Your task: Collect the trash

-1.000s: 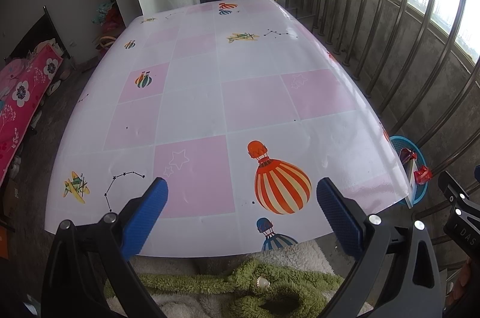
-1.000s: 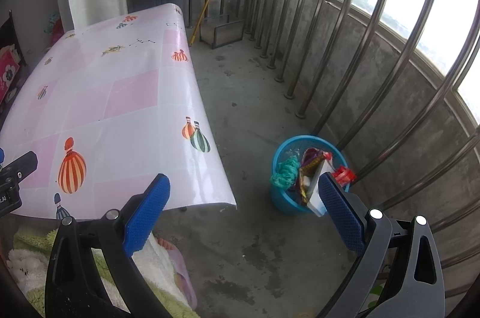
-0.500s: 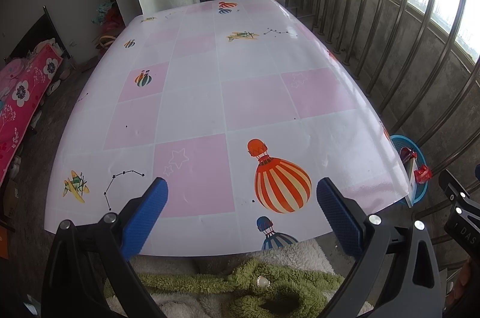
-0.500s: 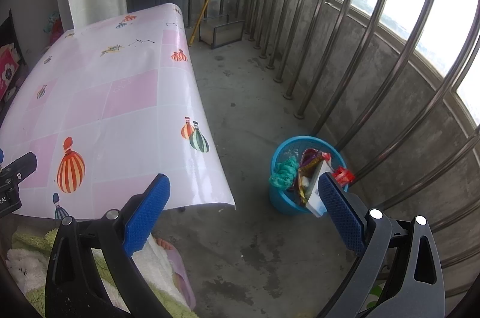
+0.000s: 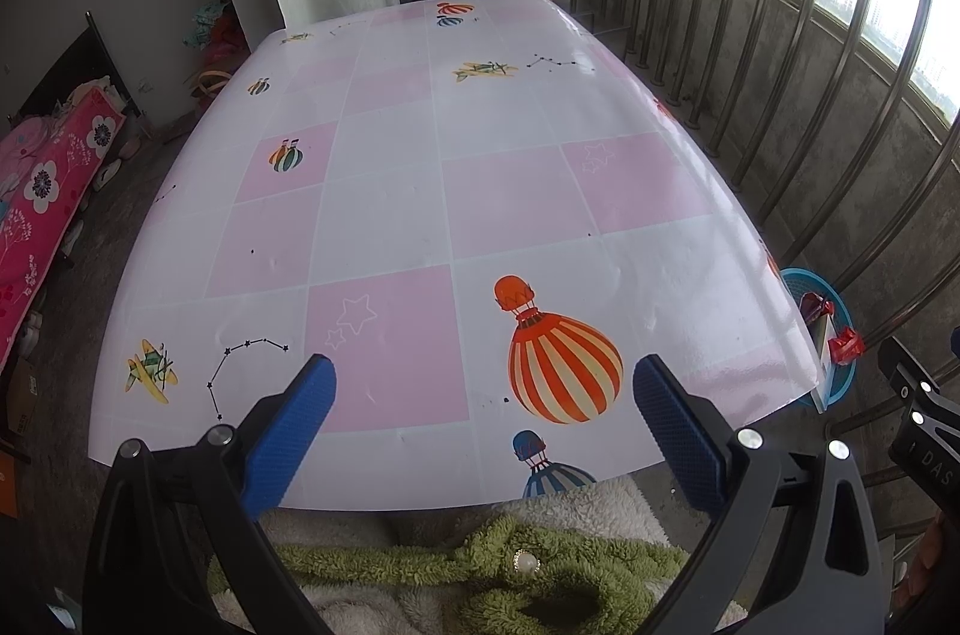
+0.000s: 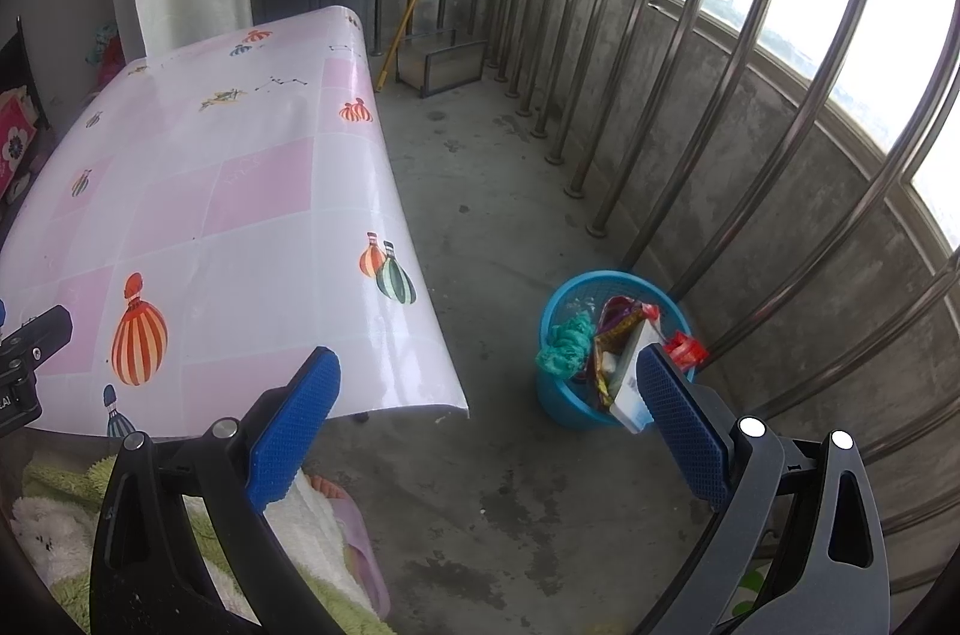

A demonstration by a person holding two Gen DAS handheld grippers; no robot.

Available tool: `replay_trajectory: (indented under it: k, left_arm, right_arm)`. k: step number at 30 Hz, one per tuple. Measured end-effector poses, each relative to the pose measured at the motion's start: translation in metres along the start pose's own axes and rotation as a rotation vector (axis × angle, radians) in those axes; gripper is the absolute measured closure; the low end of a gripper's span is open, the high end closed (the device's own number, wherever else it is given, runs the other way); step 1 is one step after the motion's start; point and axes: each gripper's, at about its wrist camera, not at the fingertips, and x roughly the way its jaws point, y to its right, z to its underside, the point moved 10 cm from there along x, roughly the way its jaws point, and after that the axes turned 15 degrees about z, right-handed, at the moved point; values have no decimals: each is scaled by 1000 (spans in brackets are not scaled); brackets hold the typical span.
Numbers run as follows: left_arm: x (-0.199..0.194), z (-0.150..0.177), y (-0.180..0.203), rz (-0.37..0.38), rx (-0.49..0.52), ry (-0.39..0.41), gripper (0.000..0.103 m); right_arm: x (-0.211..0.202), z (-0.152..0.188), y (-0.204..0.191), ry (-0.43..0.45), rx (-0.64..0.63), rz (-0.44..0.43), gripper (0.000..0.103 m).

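Both the left gripper [image 5: 483, 395] and the right gripper [image 6: 489, 389] are spread wide, holding nothing. The round blue plastic basket [image 6: 561, 404] on the floor beside the table seems full; check the pink-checked tablecloth [image 5: 420, 191] for leftovers

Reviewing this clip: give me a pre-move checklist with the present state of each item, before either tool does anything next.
1. Left tool open, holding nothing: ok.
2. Right tool open, holding nothing: ok.
3. Tablecloth free of loose trash: ok.
4. Blue basket upright on floor beside table: ok.
5. Basket has room: not ok; wrappers and box stick out over rim.
6. Trash left on floor: cannot tell.
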Motion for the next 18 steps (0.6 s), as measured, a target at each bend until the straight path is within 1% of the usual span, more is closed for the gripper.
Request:
replay_trajectory:
  k: [18]
  left_arm:
    - [1,2,1,2,-2,-5,6]
  right_arm:
    - [0,-1,0,1,0,2,8]
